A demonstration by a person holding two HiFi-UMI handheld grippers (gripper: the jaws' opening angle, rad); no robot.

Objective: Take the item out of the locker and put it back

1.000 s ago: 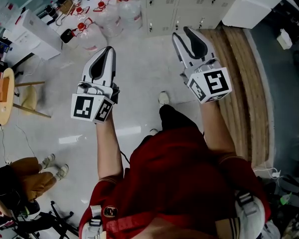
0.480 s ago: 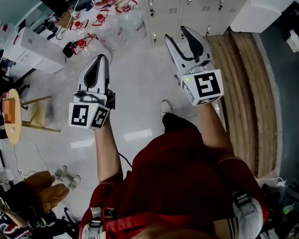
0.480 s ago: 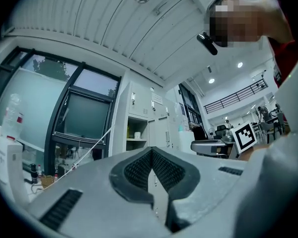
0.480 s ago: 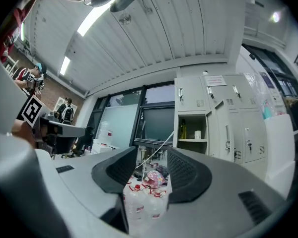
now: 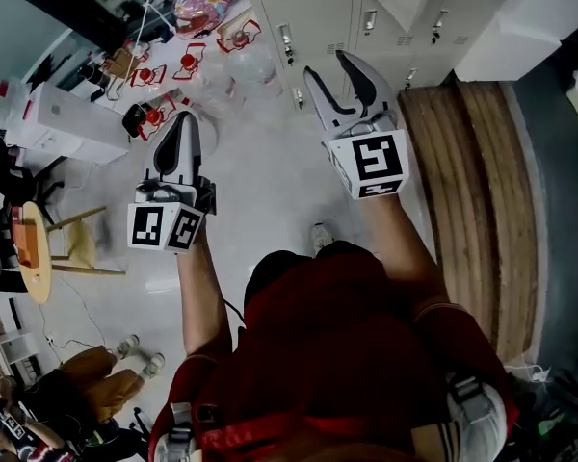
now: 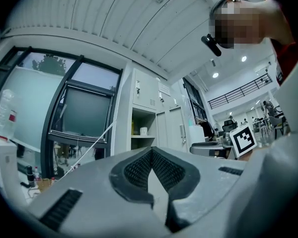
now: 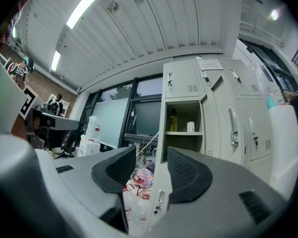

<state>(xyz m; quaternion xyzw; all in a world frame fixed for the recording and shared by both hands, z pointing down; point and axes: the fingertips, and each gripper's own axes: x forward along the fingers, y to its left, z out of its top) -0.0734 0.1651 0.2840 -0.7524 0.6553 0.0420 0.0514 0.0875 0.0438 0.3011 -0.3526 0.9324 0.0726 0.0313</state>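
Observation:
The grey lockers (image 5: 320, 15) stand ahead. In the right gripper view one compartment (image 7: 183, 133) is open, its door (image 7: 219, 114) swung right. On its shelf stand a yellow bottle (image 7: 174, 119) and a small white container (image 7: 190, 127). My right gripper (image 7: 151, 156) (image 5: 328, 65) points at this compartment from a distance; its jaws are opening and nothing is between them. My left gripper (image 6: 150, 151) (image 5: 185, 123) is shut on nothing, held lower and to the left. It also faces the open compartment (image 6: 139, 129).
Water jugs with red handles (image 5: 188, 65) and a pink bag (image 5: 200, 6) lie on the floor left of the lockers. A wooden platform (image 5: 472, 181) runs along the right. A white box (image 5: 72, 123), a round wooden stool (image 5: 34, 253) and a seated person (image 5: 96, 373) are at the left.
Both grippers have moved forward toward the lockers as the view tilted up. The right jaws have spread wider. The left jaws stay shut.

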